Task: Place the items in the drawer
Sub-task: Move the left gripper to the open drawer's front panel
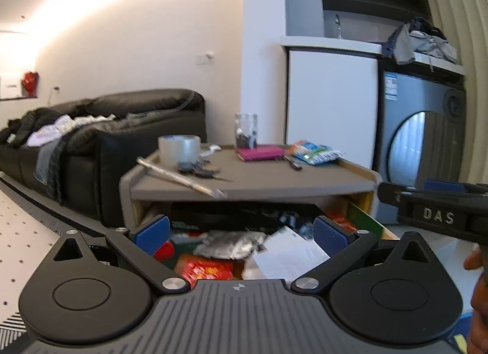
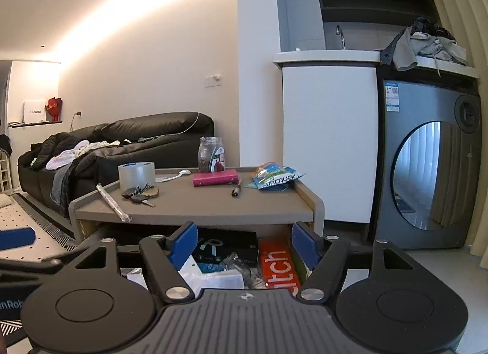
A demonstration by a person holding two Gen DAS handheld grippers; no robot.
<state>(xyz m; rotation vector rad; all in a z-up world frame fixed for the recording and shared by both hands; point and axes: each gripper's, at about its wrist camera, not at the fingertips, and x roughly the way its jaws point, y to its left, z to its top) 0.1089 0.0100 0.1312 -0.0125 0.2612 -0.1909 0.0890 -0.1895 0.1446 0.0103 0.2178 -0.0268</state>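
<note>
**Drawer stood open and part-filled; items lay on the tabletop above**

The drawer (image 2: 274, 265) was pulled out beneath the grey side table (image 2: 195, 210) and already held a jumble: an orange box (image 2: 279, 265), a black box (image 2: 225, 245), a silvery packet (image 1: 228, 244), a red packet (image 1: 204, 268) and white paper (image 1: 289, 252). Whether any of these were put there as part of this job could not be told.

On the tabletop, in the middle of the right wrist view, lay a tape roll (image 2: 136, 174), a bunch of keys (image 2: 140, 194), a wrapped stick (image 2: 113, 203) overhanging the front edge, a white spoon (image 2: 177, 175), a glass jar (image 2: 211, 154), a pink case (image 2: 215, 177), a black pen (image 2: 236, 190) and a blue-green snack bag (image 2: 276, 178). Judged by the task, these were what remained to go in; the scene would fit a point with much left to do, or a pause between items.

The left gripper (image 1: 241, 232) was spread wide and held nothing, with the open drawer showing between its blue pads at the bottom of its frame. The right gripper (image 2: 244, 242) was likewise spread and empty, its pads framing the drawer's contents in the lower middle. Both sat low and in front of the table, so the tabletop items lay above and beyond the fingertips, well apart from them. The stick and keys lay to the upper left of the right gripper, the pen almost straight above it.
</note>
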